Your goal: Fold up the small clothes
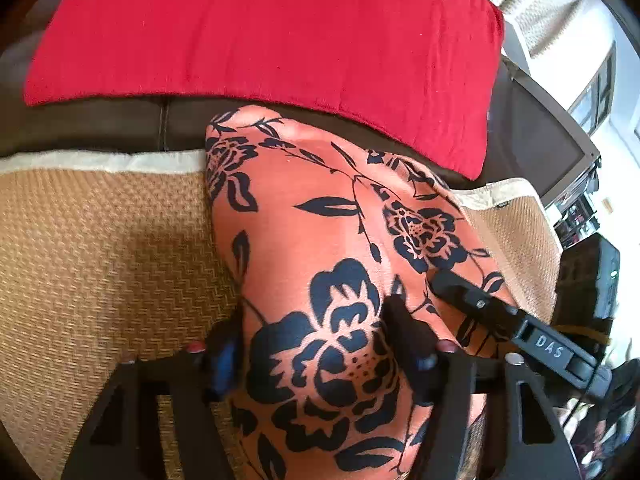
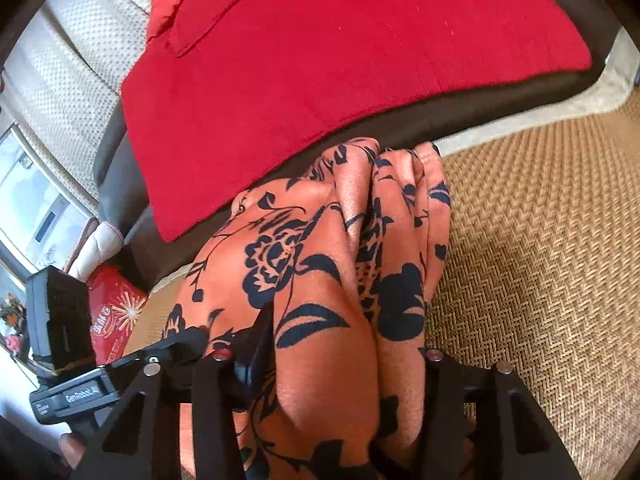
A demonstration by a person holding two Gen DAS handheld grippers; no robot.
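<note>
An orange garment with a black flower print (image 1: 320, 232) lies bunched on a woven tan mat (image 1: 100, 248). My left gripper (image 1: 316, 344) has its two fingers on either side of a thick fold of this cloth, which fills the gap. The right gripper's finger (image 1: 472, 296) shows at the right of the left wrist view, resting on the cloth. In the right wrist view the same garment (image 2: 320, 264) is gathered in folds, and my right gripper (image 2: 340, 356) holds a bundle of it between its fingers. The fingertips are partly hidden by cloth.
A red cloth (image 1: 260, 32) lies spread on a dark brown leather surface (image 1: 120, 120) just beyond the mat; it also shows in the right wrist view (image 2: 340, 60). The left gripper's body (image 2: 60, 320) and a red bag (image 2: 116, 308) are at the left. Cream cushions (image 2: 60, 60) sit at the far left.
</note>
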